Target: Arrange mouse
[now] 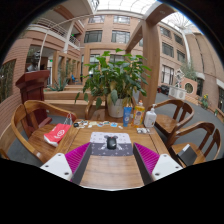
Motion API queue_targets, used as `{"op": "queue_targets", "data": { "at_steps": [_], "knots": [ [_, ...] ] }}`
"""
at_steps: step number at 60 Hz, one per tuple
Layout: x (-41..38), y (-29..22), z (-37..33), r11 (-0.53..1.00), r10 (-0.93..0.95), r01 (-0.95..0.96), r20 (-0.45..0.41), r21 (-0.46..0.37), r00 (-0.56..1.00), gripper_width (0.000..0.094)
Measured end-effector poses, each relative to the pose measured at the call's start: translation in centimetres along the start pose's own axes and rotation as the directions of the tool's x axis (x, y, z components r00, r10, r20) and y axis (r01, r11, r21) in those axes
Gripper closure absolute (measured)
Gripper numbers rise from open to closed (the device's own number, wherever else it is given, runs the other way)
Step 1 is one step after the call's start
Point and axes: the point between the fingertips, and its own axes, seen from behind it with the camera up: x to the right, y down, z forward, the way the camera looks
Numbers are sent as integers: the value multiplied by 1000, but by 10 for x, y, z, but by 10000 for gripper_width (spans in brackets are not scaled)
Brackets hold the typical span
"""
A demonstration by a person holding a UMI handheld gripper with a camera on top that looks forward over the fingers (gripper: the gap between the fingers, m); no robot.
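Observation:
A dark computer mouse (pixel 111 142) lies on a grey and white patterned mouse mat (pixel 111 143) on the wooden table (pixel 112 170). Both lie just ahead of my fingers, in line with the gap between them. My gripper (pixel 112 158) is open and empty, with the magenta pads (pixel 77 156) spread wide at either side above the bare tabletop. The mouse is apart from both fingers.
A red pouch (pixel 57 134) lies on the table at the left. A potted plant (pixel 117 78) and bottles (pixel 139 114) stand at the far side. Wooden chairs (pixel 30 118) surround the table. A brick building stands behind.

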Motion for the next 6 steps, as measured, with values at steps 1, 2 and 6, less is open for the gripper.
{"op": "queue_targets", "data": {
  "at_steps": [1,2,6],
  "knots": [
    [0,1,-1,1000,-3,3,0,-2,1000,84],
    [0,2,-1,1000,-5,5,-1,-4,1000,84],
    [1,4,-2,1000,-6,5,-5,-9,1000,84]
  ]
}}
